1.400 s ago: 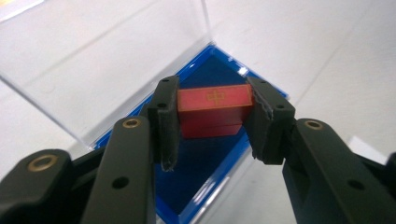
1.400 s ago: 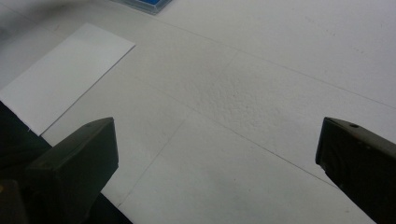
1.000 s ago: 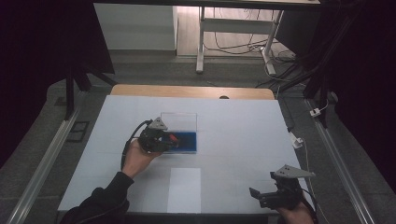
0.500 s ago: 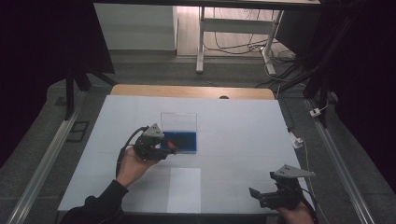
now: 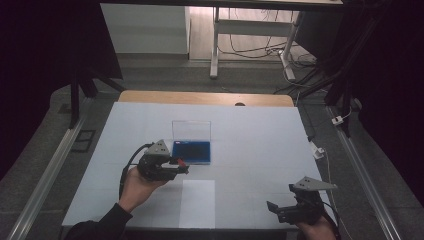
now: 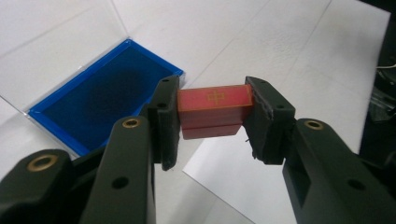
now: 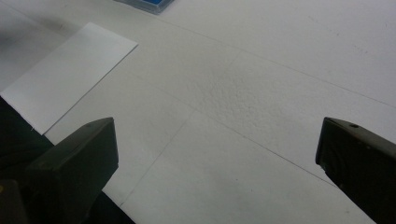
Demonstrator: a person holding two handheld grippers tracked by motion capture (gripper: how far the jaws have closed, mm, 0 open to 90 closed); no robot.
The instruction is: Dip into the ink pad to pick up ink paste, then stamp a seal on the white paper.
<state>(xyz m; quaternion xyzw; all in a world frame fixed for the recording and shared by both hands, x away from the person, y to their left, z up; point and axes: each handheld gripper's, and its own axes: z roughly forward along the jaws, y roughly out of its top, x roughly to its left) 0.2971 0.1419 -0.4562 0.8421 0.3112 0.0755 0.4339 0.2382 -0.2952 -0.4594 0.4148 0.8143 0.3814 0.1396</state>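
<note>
A small red block with a gold cross mark is clamped between the jaws of my left gripper, which is shut on it. From above, that gripper hovers just left of and in front of the open blue case, with the red block at its tips. The case's dark blue inside lies bare, and its clear lid stands upright behind it. My right gripper rests near the table's front right corner. Its jaws are spread wide over bare tabletop.
A white paper sheet lies flat at the front centre, also seen as the sheet off to the right gripper's left. The white tabletop has a wooden strip along its far edge. Metal rails run along both sides of the table.
My left hand has pulled back toward the near edge, away from the blue case, carrying the red block. The right hand has stayed put.
</note>
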